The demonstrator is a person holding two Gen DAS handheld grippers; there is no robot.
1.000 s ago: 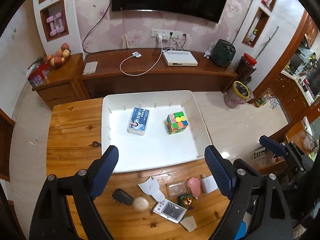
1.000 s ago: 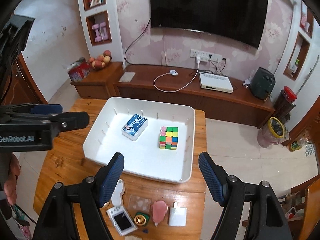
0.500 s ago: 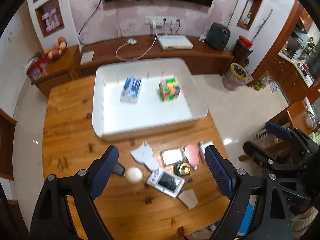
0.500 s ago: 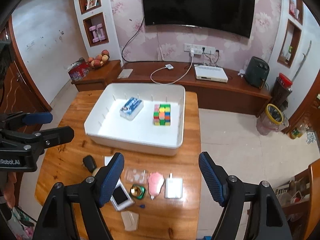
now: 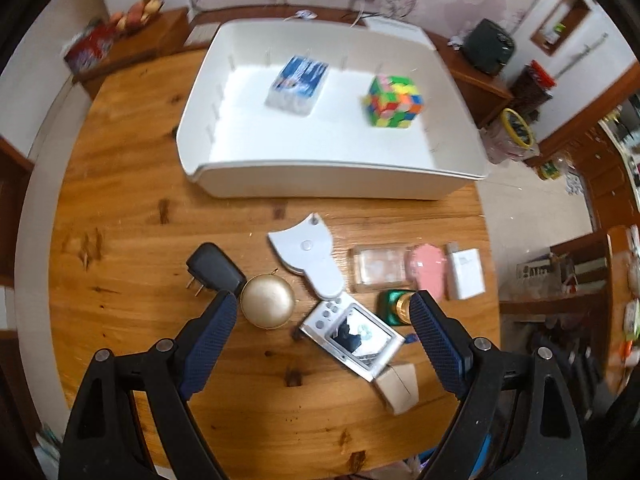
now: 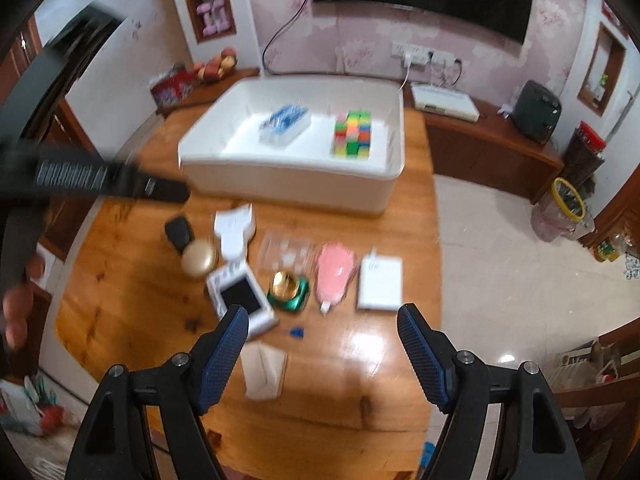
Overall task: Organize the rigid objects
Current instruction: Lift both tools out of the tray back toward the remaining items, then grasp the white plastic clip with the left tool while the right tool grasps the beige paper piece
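Observation:
A white tray (image 5: 320, 184) (image 6: 288, 184) on the wooden table holds a blue-white box (image 5: 298, 84) and a colour cube (image 5: 394, 100). In front of it lie a black plug (image 5: 214, 270), a gold round case (image 5: 267, 300), a white flat gadget (image 5: 306, 254), a small white camera (image 5: 354, 336), a clear box (image 5: 378, 268), a green-gold jar (image 5: 394, 306), a pink piece (image 5: 426, 270) and a white charger (image 5: 464, 274). My left gripper (image 5: 322, 316) is open above the camera. My right gripper (image 6: 322, 328) is open above the near table edge.
A tan folded card (image 5: 400, 386) lies near the table's front edge. A low wooden cabinet (image 6: 492, 148) stands behind the table, with a bin (image 6: 564, 208) on the tiled floor to the right. The left gripper's body (image 6: 100, 180) shows blurred at the left.
Both grippers have pulled back from over the tray and come down toward the loose objects in front of it. Both stay open and empty.

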